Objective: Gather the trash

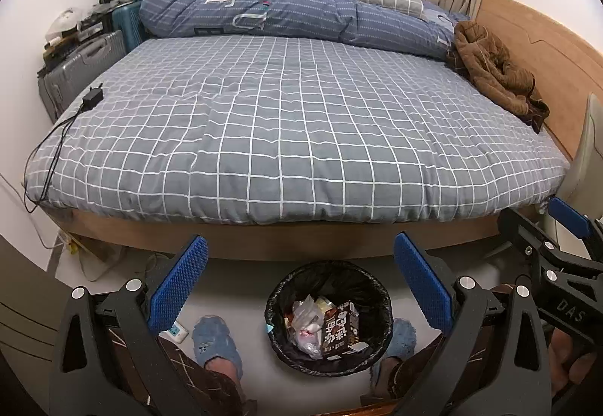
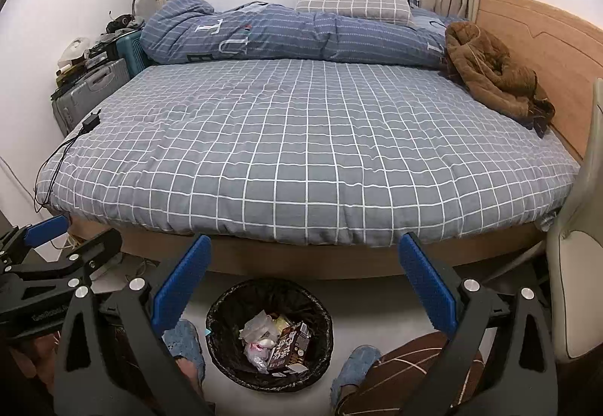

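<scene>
Bedroom floor, pale and bare, carries a round bin [image 1: 327,318] lined with a black bag, at 6 o'clock in both views, between the person's two blue slippers [image 1: 216,340]. Inside the bin lie a brown carton [image 1: 339,331], a clear plastic bag [image 1: 307,318] and other scraps. The left gripper [image 1: 300,284] hangs above the bin with its blue fingers [image 1: 177,282] spread wide and holding nothing. The right gripper [image 2: 305,284] hangs likewise, fingers spread and empty. Beyond the bin, toward 12 o'clock, stands a bed [image 2: 301,137] under a grey checked cover. On it lie a blue quilt [image 2: 286,35], a checked pillow [image 2: 350,3], a brown coat [image 2: 493,72] at 2 o'clock and a black charger [image 2: 91,122] at 9 o'clock. Suitcases [image 2: 94,88] stand beside the bed at 10 o'clock.
</scene>
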`<state>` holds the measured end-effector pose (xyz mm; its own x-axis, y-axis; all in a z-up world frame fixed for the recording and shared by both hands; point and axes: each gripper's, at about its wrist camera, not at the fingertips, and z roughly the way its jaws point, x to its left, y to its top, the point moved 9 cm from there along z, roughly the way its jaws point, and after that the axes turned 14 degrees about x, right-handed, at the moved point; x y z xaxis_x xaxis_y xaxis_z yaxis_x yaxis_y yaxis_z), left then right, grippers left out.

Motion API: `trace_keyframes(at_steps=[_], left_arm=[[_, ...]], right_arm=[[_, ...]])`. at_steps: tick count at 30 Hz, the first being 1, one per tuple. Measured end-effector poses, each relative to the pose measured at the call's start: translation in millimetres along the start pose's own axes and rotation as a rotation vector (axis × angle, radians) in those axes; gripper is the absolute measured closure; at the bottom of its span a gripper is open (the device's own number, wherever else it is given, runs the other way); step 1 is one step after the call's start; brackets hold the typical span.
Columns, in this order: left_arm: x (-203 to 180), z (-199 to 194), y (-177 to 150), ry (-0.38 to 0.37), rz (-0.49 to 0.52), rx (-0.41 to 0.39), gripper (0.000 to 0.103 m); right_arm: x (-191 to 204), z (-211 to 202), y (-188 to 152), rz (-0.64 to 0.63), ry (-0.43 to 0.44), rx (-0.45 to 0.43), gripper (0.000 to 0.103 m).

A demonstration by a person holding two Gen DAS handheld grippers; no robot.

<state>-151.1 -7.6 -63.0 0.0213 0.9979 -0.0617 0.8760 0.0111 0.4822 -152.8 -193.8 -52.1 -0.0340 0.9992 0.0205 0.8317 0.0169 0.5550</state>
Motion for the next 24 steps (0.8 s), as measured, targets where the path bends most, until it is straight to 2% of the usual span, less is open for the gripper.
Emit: trace_keyframes(at_steps=[9,14,21,24], left_arm=[[4.4,-1.4,1.5,0.003,-0.005,-0.001,0.006],[8.9,-0.4,3.5,0.061,0.009,-0.008,0.006],[10.4,-2.3,5.4,0.068,0.004,-0.020,0.006],[8.4,-1.0,5.4,0.049,-0.002,-0.009,0.006]], right_arm=[[0.3,6.1,0.9,0.002,-0.006,0.010,0.008],[-0.2,6.5,1.7,-0.001,-0.006,0.009,0.008],[0.9,7.3,2.1,-0.001,-0.008,0.009,0.008],[0.3,8.4,2.3,0.000,-0.007,0.011,0.007]])
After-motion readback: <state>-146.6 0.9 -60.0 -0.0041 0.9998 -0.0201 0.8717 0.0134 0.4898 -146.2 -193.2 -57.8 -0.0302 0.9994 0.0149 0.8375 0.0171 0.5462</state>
